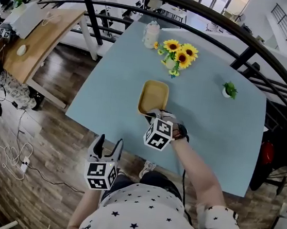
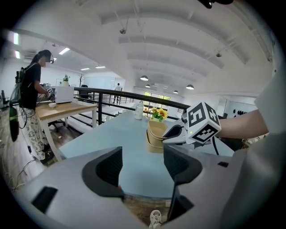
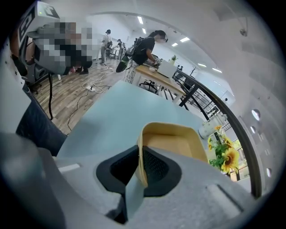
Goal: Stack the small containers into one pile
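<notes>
A tan rectangular container (image 1: pixel 153 96) stands on the blue table (image 1: pixel 209 124), near its front edge. From the side, in the left gripper view, the container (image 2: pixel 156 132) shows seams like a nested pile. My right gripper (image 1: pixel 153 114) is shut on its near rim; in the right gripper view that thin wall (image 3: pixel 140 157) runs between the two pads. My left gripper (image 1: pixel 109 143) hangs off the table's front edge, over the floor. It is open with nothing between its fingers (image 2: pixel 106 166) and points toward the pile and the right gripper (image 2: pixel 173 132).
Behind the container stand a vase of sunflowers (image 1: pixel 178 54) and a white bottle (image 1: pixel 152 33); a small potted plant (image 1: pixel 229 90) sits at the right. A black railing (image 1: pixel 207 15) curves round the table's far side. A wooden desk (image 1: pixel 44 32) is at the left.
</notes>
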{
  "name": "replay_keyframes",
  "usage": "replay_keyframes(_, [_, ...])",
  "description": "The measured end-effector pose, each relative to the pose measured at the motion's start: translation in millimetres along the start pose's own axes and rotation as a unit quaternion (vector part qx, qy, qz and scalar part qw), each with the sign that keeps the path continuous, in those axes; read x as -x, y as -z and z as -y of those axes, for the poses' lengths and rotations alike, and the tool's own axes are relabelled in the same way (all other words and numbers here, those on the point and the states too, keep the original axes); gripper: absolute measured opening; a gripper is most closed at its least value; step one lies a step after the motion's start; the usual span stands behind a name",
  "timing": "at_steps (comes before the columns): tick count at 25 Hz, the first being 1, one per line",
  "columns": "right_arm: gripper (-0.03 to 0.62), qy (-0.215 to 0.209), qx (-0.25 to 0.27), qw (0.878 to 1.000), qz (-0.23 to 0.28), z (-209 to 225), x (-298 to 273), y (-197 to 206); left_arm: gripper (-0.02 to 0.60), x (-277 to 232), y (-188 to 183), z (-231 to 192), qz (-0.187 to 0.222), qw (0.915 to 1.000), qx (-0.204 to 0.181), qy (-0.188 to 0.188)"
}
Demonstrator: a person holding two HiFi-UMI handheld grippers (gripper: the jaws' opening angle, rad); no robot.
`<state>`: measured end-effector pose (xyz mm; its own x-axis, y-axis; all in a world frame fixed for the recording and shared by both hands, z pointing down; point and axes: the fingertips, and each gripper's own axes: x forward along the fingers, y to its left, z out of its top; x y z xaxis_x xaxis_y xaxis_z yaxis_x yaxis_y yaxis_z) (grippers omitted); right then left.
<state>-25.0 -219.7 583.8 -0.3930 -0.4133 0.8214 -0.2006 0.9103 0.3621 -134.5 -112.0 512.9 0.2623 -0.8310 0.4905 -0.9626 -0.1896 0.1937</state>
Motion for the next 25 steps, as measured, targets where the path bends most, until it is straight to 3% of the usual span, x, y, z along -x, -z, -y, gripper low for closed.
replay_keyframes(25, [0.028, -0.005, -0.030, 1.000, 0.000, 9.5, -16.9, 2.3, 0.285, 1.4, 14.2, 0.4, -0.010, 0.9999, 0.008, -0.005])
